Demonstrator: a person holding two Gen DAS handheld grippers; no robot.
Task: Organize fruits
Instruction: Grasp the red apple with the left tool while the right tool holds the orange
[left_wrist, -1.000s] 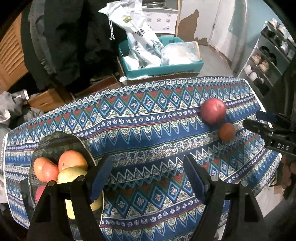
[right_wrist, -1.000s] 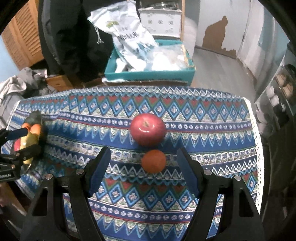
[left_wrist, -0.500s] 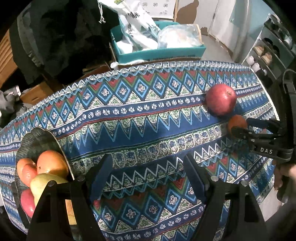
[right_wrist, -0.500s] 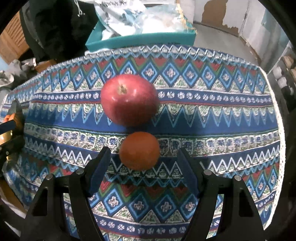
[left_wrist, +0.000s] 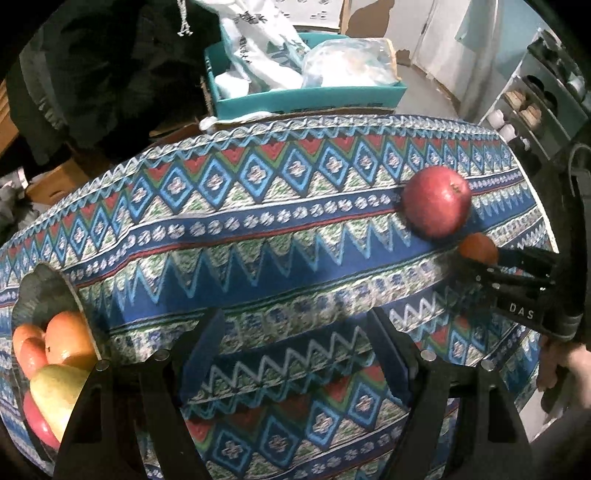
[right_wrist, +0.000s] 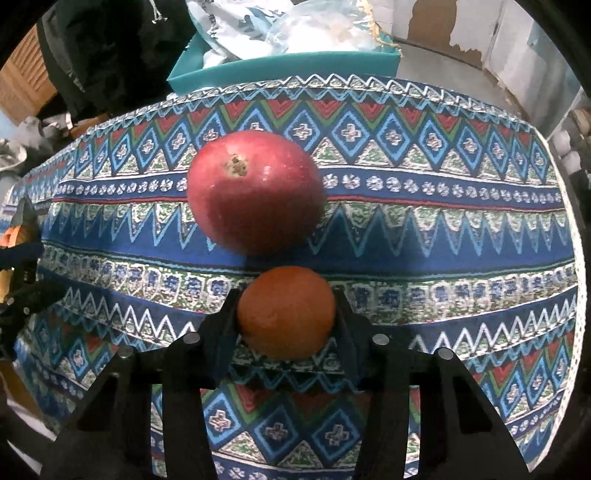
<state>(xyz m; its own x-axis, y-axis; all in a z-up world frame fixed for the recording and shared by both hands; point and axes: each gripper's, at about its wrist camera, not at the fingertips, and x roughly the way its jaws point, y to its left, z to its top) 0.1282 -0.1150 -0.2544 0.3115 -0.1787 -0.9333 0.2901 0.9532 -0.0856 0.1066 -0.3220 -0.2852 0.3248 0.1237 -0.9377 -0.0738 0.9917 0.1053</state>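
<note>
Right wrist view gives me the clearest read: my right gripper (right_wrist: 286, 314) has just been closing and now clamps the small orange fruit (right_wrist: 286, 312), one pad pressed on each flank of it, on the patterned tablecloth (right_wrist: 461, 229). At twelve o'clock from that fruit, touching or nearly touching it, a large red apple (right_wrist: 255, 192) lies on the cloth with its stem end turned up toward the lens. Beyond the far table edge, toward twelve o'clock, a teal box (right_wrist: 288, 72) holds white bags. From the left wrist view, my left gripper (left_wrist: 295, 354) hangs over bare cloth with its jaws standing apart and nothing between them. At nine o'clock from it, a dark bowl (left_wrist: 40, 288) holds a heap of fruit (left_wrist: 55, 354): orange and red ones and a yellow-green one, partly hidden behind the gripper's finger. Out at three o'clock in this view I see the same apple (left_wrist: 436, 201), the orange fruit (left_wrist: 476, 249) just below it, and the right gripper (left_wrist: 476, 264) closed on it, with a hand (left_wrist: 569, 373) on its grip.
</note>
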